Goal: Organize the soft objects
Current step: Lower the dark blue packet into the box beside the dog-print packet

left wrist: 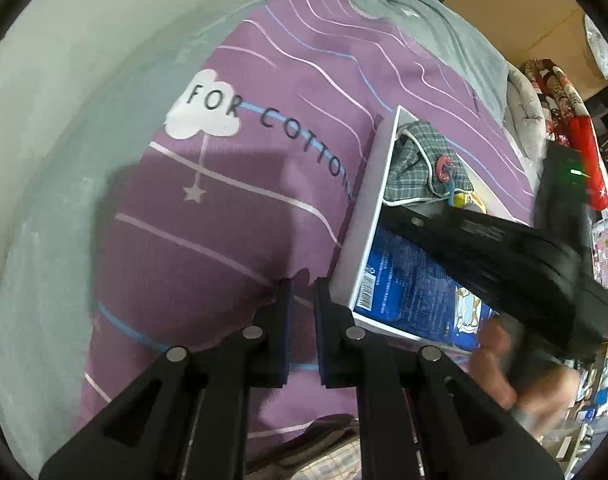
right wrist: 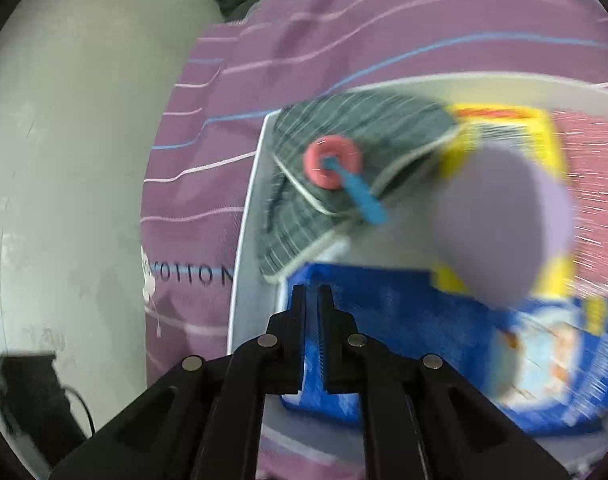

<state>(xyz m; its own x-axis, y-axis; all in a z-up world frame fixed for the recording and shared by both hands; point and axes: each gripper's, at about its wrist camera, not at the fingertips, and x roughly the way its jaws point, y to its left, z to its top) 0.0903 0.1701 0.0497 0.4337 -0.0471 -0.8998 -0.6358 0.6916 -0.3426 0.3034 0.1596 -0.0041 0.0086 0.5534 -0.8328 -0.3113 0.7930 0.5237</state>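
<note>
Right wrist: blurred grey checked pouch (right wrist: pixel 343 152), pink ring (right wrist: pixel 332 161) attached.

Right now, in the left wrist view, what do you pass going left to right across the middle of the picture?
Pale wall → white cloud print on the purple striped bedcover → white box rim → grey checked cloth pouch inside the box → right gripper's black body → red fabric at the far right.

Setting: home bedroom. Evidence: bed with purple striped bedsheet (left wrist: pixel 264 200) printed "FOR COTTON", grey blanket (left wrist: pixel 455 36) heaped beyond it, plain plastered wall (left wrist: pixel 64 120) alongside, red patterned bedding (left wrist: pixel 559 96) piled at the far side
</note>
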